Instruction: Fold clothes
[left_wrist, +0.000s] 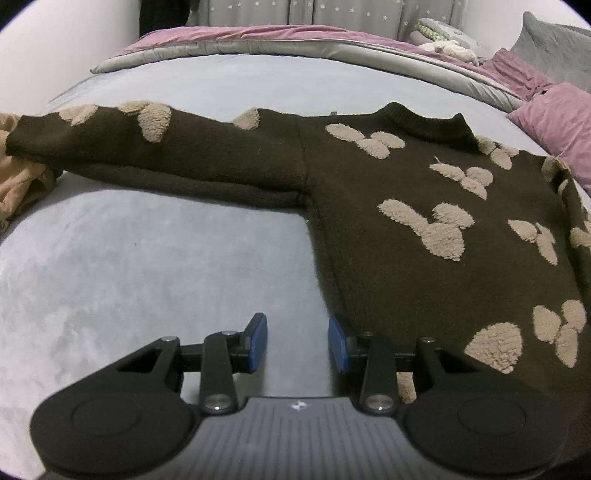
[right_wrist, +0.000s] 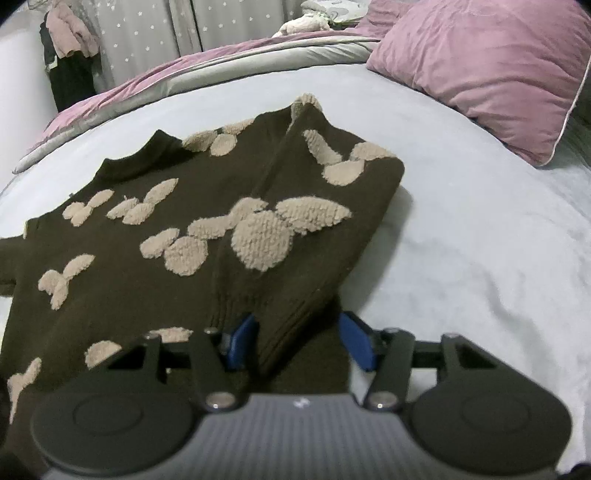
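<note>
A dark brown sweater (left_wrist: 388, 236) with beige fluffy patches lay flat on the pale blue sheet (left_wrist: 147, 258) of the bed. Its collar (left_wrist: 424, 122) pointed away from me, toward the grey and pink duvet (left_wrist: 258, 40) at the far side. One sleeve (left_wrist: 166, 155) was stretched out straight to the left, and its cuff reached a beige garment (left_wrist: 18, 177) that lay crumpled at the edge of the sheet. The other sleeve (right_wrist: 295, 221) was folded over the body of the sweater, so that its ribbed cuff (right_wrist: 291, 325) came down toward me.

My left gripper (left_wrist: 297, 341) hovered low over the bare sheet, just beside the left side edge of the sweater. Its blue pads (left_wrist: 258, 341) stood partly apart, and between them I saw only the sheet. The right pad was very near the sweater edge, but I could not tell if it touched.

My right gripper (right_wrist: 301, 341) was at the cuff of the folded sleeve. Its jaws stood fairly wide, with the cuff between them. The left pad (right_wrist: 242, 341) seemed to lie against the knit, while the right pad stood a little apart from it, so the cuff was not gripped.

A pink pillow (right_wrist: 491, 70) lay on the sheet to the right, well apart from the sweater. Behind the bed hung a grey curtain (right_wrist: 155, 33) with small stars.
</note>
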